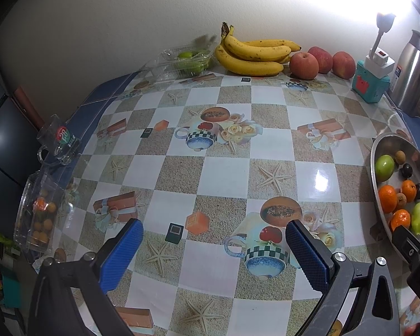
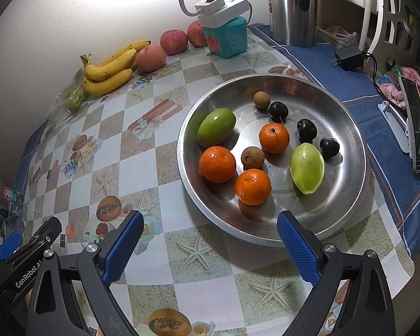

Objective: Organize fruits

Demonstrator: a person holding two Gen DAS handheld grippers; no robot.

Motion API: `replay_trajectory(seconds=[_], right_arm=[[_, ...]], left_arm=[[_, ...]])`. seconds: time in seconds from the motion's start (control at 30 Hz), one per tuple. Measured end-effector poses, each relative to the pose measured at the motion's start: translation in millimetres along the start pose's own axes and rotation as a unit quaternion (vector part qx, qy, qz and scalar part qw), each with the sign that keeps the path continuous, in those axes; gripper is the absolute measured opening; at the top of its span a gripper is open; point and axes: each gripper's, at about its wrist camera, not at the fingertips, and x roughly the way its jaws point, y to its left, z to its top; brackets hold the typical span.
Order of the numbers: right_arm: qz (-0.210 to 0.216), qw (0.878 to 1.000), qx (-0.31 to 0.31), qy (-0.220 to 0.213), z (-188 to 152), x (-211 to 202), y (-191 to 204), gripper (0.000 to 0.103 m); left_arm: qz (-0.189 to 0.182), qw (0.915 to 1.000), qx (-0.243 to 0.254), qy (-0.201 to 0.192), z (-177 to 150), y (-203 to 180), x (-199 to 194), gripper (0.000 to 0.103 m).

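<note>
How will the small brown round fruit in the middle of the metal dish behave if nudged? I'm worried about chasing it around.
The small brown round fruit looks near-spherical, so it would probably roll on the smooth, shiny metal dish. Two orange tangerines sit close beside it and may stop it. It seems light for the open right tongs.

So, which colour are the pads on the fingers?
Blue, on black fingers; the right wrist view shows it best.

Checkered starfish-print tablecloth (image 2: 142, 168); silver bowl (image 2: 350, 145); orange tangerines (image 2: 217, 164); yellow bananas (image 1: 252, 53); red apples (image 1: 303, 65).
</note>
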Motion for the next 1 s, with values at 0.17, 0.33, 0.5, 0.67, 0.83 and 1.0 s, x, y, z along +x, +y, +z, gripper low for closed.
replay_trajectory(seconds=[0.17, 0.33, 0.5, 0.67, 0.83, 1.0], right_arm=[[0.000, 1.000, 0.000, 0.002, -0.2, 1.2, 0.2, 0.096], [0.000, 1.000, -0.001, 0.003, -0.4, 2.1, 0.3, 0.096], [0.001, 1.000, -0.001, 0.003, -0.3, 2.0, 0.7, 0.096], [0.001, 1.000, -0.001, 0.003, -0.3, 2.0, 1.2, 0.096], [0.002, 1.000, -0.001, 0.004, -0.2, 2.0, 0.9, 0.096], [0.002, 1.000, -0.002, 0.004, -0.3, 2.1, 0.7, 0.096]], left_arm=[[0.000, 1.0000, 0.000, 0.000, -0.3, 0.1, 0.3, 0.103], [0.000, 1.0000, 0.000, 0.000, -0.4, 0.3, 0.4, 0.103], [0.000, 1.0000, 0.000, 0.000, 0.0, 0.2, 0.4, 0.103], [0.000, 1.0000, 0.000, 0.000, -0.1, 0.3, 0.6, 0.103], [0.001, 1.0000, -0.001, 0.001, -1.0, 1.0, 1.1, 0.103], [0.001, 1.0000, -0.001, 0.002, -1.7, 2.2, 2.0, 0.103]])
